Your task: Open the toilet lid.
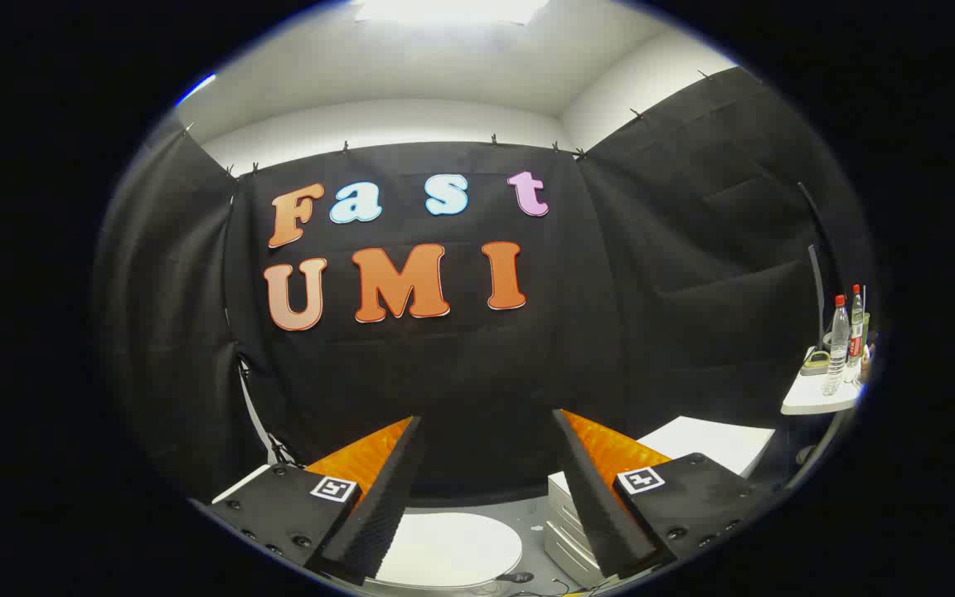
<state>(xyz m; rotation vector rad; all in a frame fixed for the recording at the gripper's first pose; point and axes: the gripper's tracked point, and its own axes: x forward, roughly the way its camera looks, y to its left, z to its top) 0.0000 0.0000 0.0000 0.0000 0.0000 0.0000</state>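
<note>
1. Right now my tongs (pixel 486 431) are spread wide, both fingers (pixel 378 506) clear of everything and nothing between them.
2. Just below and between the fingers lies the white toilet lid (pixel 448 549), flat and closed, untouched.
3. Beside it, by my right finger, sits a white box-like unit with ribbed sides (pixel 564 535), its flat top (pixel 714 444) showing beyond the finger.
4. Farther off to the right, a small white counter (pixel 817 402) carries two clear bottles with red caps (pixel 838 344).
5. Beyond everything hangs the black cloth wall (pixel 693 249).
</note>
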